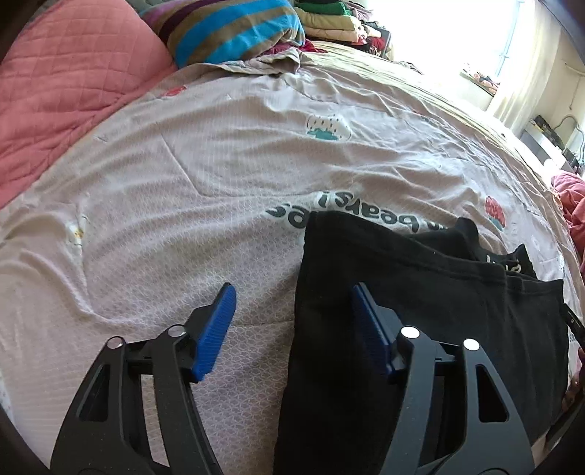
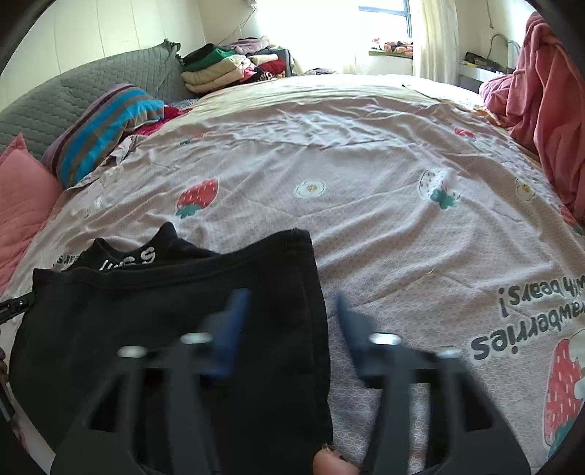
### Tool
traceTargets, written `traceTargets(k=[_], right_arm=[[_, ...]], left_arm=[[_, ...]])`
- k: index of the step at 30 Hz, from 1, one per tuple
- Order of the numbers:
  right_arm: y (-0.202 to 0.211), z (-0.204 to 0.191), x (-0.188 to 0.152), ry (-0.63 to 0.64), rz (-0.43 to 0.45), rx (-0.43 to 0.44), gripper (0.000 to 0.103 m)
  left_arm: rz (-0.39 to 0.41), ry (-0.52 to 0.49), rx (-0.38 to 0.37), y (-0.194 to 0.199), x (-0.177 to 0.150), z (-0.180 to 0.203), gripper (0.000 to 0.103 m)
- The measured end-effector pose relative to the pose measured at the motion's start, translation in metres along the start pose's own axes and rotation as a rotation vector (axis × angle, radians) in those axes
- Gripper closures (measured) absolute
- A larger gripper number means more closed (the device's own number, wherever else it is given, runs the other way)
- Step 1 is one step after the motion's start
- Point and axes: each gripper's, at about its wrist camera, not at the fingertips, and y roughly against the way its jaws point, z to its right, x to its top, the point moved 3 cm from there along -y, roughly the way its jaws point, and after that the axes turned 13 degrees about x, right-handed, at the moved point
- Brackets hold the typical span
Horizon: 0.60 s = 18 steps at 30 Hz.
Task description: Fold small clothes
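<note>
A small black garment (image 1: 420, 310) lies folded flat on the bed, with a waistband with white lettering at its far edge. My left gripper (image 1: 292, 292) is open, its jaws straddling the garment's left edge, just above it. In the right wrist view the same garment (image 2: 146, 310) lies low and to the left. My right gripper (image 2: 292, 299) is open and blurred, its jaws straddling the garment's right edge. Neither gripper holds anything.
The bed is covered by a pinkish-grey strawberry-print sheet (image 2: 365, 164). A pink quilt (image 1: 65, 91) and a striped pillow (image 1: 234, 29) lie on the left. Stacked clothes (image 2: 226, 69) sit at the far end. A pink blanket (image 2: 541, 109) hangs on the right.
</note>
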Motion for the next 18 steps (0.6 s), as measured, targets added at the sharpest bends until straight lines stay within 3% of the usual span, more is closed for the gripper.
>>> traceTargets(k=[1, 3, 4, 7, 12, 18], right_arm=[[0.000, 0.001, -0.001, -0.007, 0.002, 0.001, 0.089], [0.003, 0.002, 0.000, -0.011, 0.016, 0.021, 0.096], [0.005, 0.001, 0.001, -0.009, 0.026, 0.022, 0.096], [0.020, -0.004, 0.004, 0.012, 0.089, 0.020, 0.097], [0.040, -0.005, 0.015, 0.006, 0.184, 0.024, 0.097], [0.029, 0.007, 0.013, -0.042, 0.156, -0.012, 0.097]], left_arm=[[0.003, -0.003, -0.009, 0.000, -0.001, 0.001, 0.064], [0.006, -0.028, -0.022, 0.000, -0.002, 0.006, 0.092], [0.008, -0.043, -0.023, 0.002, -0.003, 0.009, 0.098], [0.053, -0.066, 0.004, 0.014, 0.001, 0.013, 0.101], [0.129, -0.023, -0.010, 0.038, 0.017, 0.007, 0.103], [0.113, -0.038, 0.022, 0.025, 0.020, 0.011, 0.103]])
